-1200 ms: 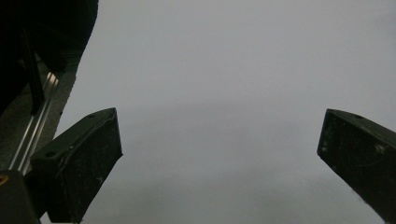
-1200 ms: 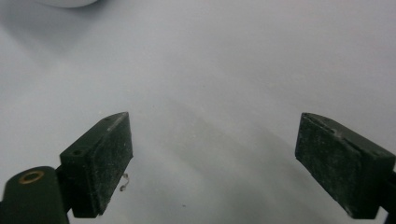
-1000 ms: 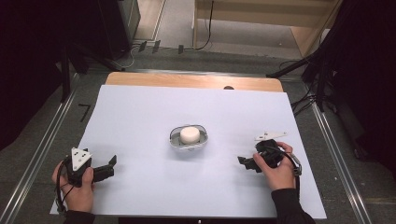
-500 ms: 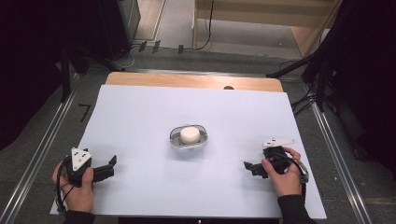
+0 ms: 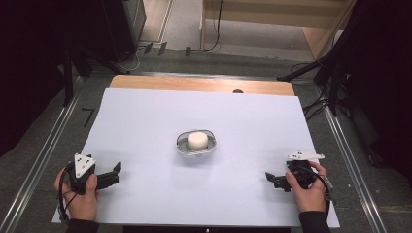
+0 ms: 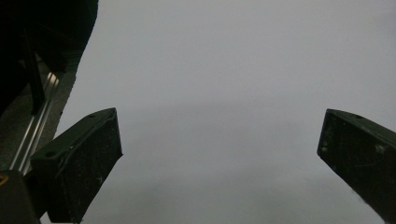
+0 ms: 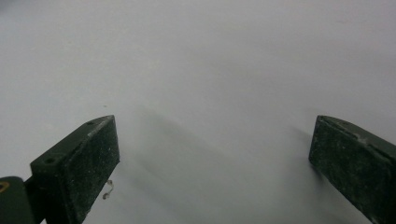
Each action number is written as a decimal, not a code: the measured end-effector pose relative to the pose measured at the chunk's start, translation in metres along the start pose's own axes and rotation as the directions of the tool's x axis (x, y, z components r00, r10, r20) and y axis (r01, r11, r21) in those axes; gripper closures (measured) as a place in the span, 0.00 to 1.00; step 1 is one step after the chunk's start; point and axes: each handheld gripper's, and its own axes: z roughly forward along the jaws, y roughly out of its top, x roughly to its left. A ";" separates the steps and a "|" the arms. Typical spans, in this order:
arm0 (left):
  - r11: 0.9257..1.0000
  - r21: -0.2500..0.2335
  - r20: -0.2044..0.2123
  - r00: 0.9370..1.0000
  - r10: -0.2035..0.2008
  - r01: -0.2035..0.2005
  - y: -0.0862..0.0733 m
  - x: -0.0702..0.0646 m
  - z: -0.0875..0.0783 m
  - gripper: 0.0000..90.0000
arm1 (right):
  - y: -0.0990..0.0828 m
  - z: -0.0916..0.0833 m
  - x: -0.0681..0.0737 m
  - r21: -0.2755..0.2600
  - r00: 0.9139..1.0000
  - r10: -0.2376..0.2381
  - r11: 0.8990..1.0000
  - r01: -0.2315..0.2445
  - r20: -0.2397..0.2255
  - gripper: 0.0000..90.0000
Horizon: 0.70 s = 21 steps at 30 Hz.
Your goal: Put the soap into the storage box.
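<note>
Dark room with black curtains on both sides, grey floor and a wooden shelf at the far end. In the middle a table (image 5: 145, 121) covered by a pale sheet, with a strip of bare wood along its far edge. Metal rails (image 5: 46, 150) along the left and right sides of the table.

Near the front left corner, left gripper (image 5: 115, 173) held in a hand (image 5: 80, 199), grey three-cornered plate on top, jaws pointing toward the centre of the table. In the left gripper view, jaws wide apart, nothing between them, plain sheet under them.

Near the front right corner, right gripper (image 5: 270, 179) held in the other hand (image 5: 308, 191), jaws pointing to the left, toward the centre. In the right gripper view, jaws wide apart after just opening, nothing between them, only the sheet and their shadows.

At the centre of the table, well apart from both grippers, a small glass bowl (image 5: 182, 145). Inside the bowl, a white round object (image 5: 197, 140), upright, touching the bottom.
</note>
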 end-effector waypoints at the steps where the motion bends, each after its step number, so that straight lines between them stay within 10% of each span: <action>1: 1.000 0.000 -0.001 1.000 0.000 0.000 0.000 0.000 0.000 0.00 | -0.004 -0.004 -0.004 -0.011 1.000 0.015 1.000 -0.015 0.006 0.02; 21: 1.000 -0.001 0.002 1.000 -0.003 0.003 0.000 0.000 0.000 0.00 | -0.027 -0.027 -0.020 -0.101 0.999 0.029 0.995 -0.025 0.036 0.02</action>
